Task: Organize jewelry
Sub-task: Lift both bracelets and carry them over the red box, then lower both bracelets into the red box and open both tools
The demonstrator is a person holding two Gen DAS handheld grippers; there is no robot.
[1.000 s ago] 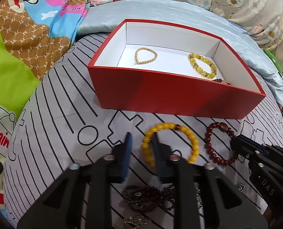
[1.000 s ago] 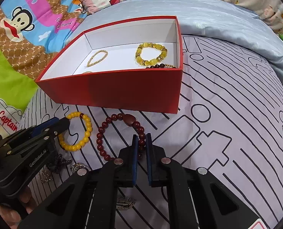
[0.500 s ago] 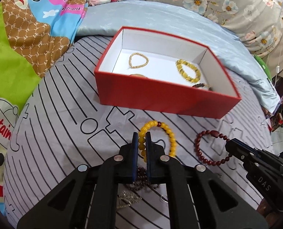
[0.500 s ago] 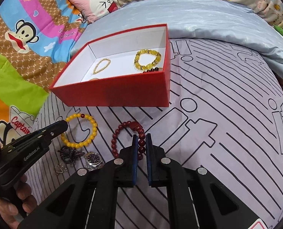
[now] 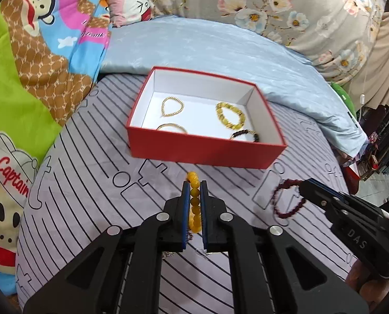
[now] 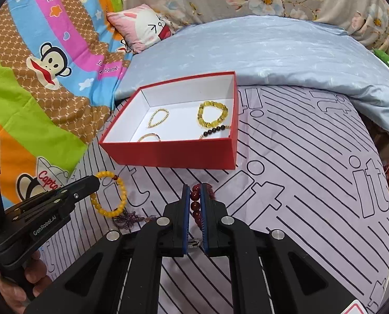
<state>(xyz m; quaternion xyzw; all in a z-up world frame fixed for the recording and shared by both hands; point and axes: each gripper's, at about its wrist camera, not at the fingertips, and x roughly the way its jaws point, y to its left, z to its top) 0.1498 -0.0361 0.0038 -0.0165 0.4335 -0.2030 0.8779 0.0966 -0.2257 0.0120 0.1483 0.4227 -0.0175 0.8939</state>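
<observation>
Left gripper is seen closed on a yellow bead bracelet, which hangs free of the bed in front of the red box, near its front wall. Right gripper is likewise clamped on a dark red bead bracelet, held in the air in front of the box and off toward its right corner.

Inside the box four pieces are already laid on the white floor: a thin gold bead bracelet at the back left, a slim gold bangle at the front left, a chunky yellow bracelet at the back right, and a dark bead bracelet at the front right.

The task is judged to be past its midpoint, with two more pieces lifted but not yet carried over the box wall. More remains on the striped bed cover in front of the box: a dark purplish bead string and a small metal piece (what kind cannot be told, being mostly hidden by the right gripper).
</observation>
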